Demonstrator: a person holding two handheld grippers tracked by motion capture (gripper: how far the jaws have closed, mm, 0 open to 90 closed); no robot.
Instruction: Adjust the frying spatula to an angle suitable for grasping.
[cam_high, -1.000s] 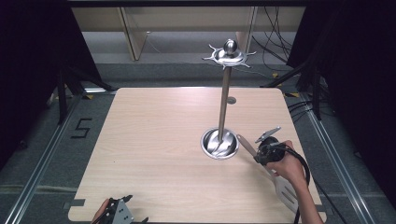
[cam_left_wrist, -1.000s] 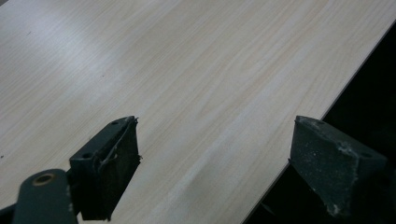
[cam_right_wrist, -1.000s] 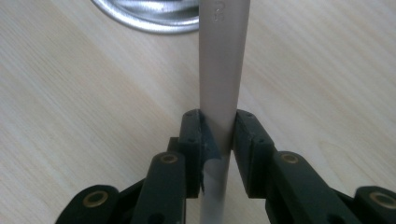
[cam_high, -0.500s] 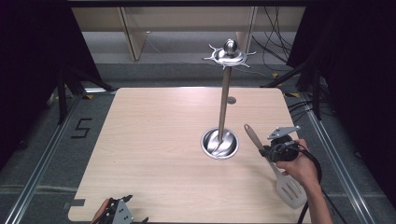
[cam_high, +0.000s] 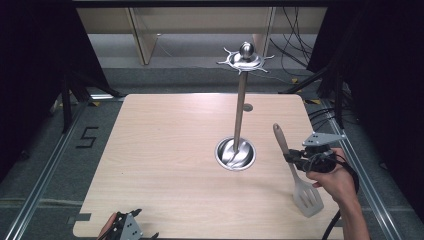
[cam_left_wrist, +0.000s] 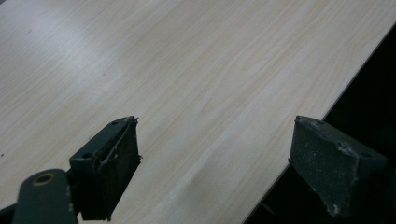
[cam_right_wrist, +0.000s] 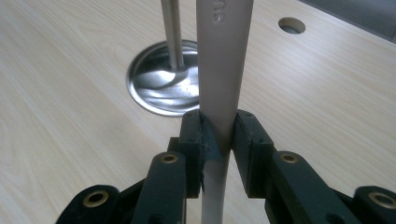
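Where the high view looks down, we list first a pale wood-grain laminate table with rounded corners (cam_high: 165, 150), filling the middle of the frame, with a small round hole (cam_high: 248, 107) right of centre toward its far edge. Grey carpeted floor (cam_high: 45, 150) surrounds it, with metal rails at lower left and right, a "5" marked at left, black curtains at both sides, light wooden shelving (cam_high: 145, 35) along the top, and black cables at upper right.

Item: a polished steel utensil stand with a thin upright pole, a round dished base and a spiked disc topped by a ball (cam_high: 239, 115), standing right of centre; its mirror-bright base shows at upper centre of the right gripper view (cam_right_wrist: 159, 88).

Item: a grey-beige matte plastic slotted spatula with a long flat handle (cam_high: 292, 170), at lower right of the high view, handle pointing up the frame, blade low near the table's near edge.

Item: the right gripper (cam_high: 299, 161), held in a hand; we see its black jaws clamped on the spatula's handle (cam_right_wrist: 219, 70) in its own view.

Item: the left gripper (cam_high: 131, 229), at bottom left; we see its rough black pads (cam_left_wrist: 116, 163) wide apart, holding nothing, over the table's edge.
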